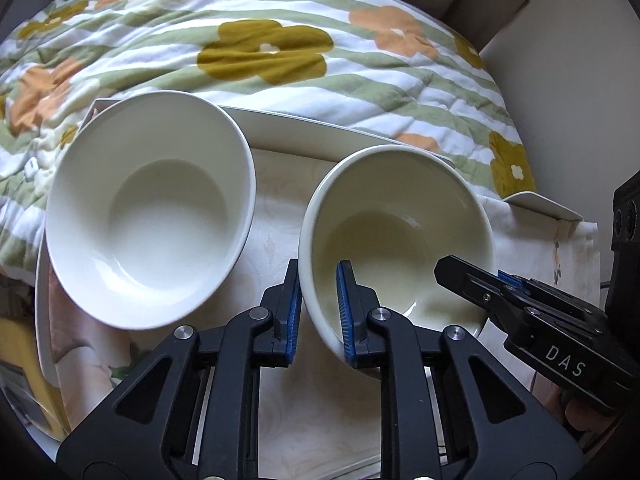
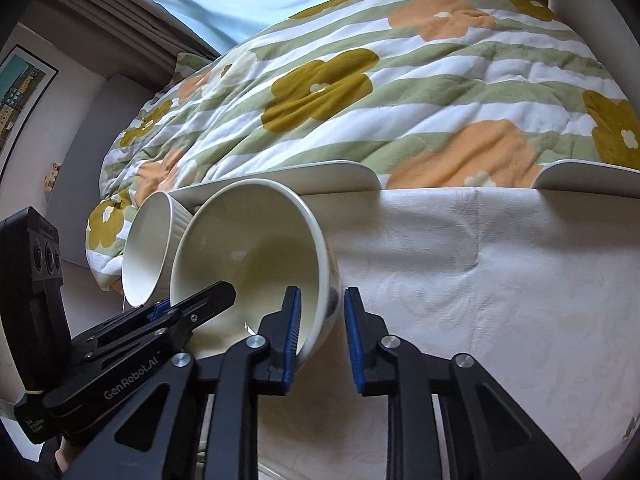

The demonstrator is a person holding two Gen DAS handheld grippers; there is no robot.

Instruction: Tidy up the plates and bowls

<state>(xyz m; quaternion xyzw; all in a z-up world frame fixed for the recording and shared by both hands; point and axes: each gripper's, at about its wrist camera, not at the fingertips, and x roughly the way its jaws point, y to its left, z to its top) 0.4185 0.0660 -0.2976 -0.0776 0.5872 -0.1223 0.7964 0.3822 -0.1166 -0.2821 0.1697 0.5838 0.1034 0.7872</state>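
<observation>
A cream bowl stands on a cloth-lined white tray. A larger white bowl sits just to its left, a narrow gap apart. My left gripper is shut on the cream bowl's near-left rim, one blue pad inside and one outside. In the right wrist view, my right gripper is shut on the opposite wall of the cream bowl, with the inner pad against the inside and the outer pad beside a floral mark. The white bowl, ribbed outside, lies behind it.
A flowered green-striped quilt bulges right behind the tray's far rim. The pale patterned cloth stretches to the right of the cream bowl. A framed picture hangs on the wall at the far left.
</observation>
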